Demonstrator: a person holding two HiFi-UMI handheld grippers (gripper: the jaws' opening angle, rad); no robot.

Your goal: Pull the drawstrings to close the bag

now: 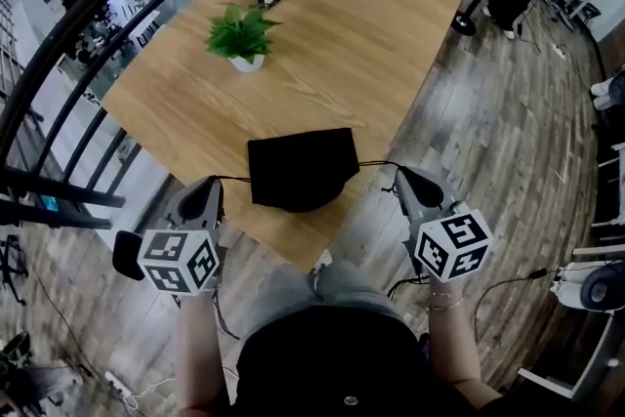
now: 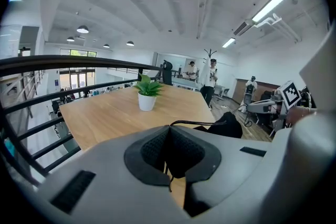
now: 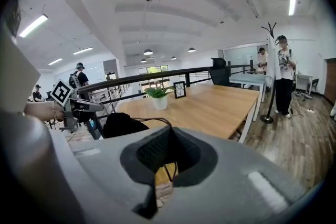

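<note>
Drawstring bag (image 1: 301, 169) laid at the near edge of a wooden table (image 1: 342, 44)
The left cord (image 1: 232, 178) is pinched between the shut jaws of the left gripper (image 1: 207, 193); the bag is seen flat between them, with a potted plant (image 1: 242, 36) behind it; the right cord (image 1: 376, 163) is clamped in the right gripper (image 1: 408, 183)
</note>
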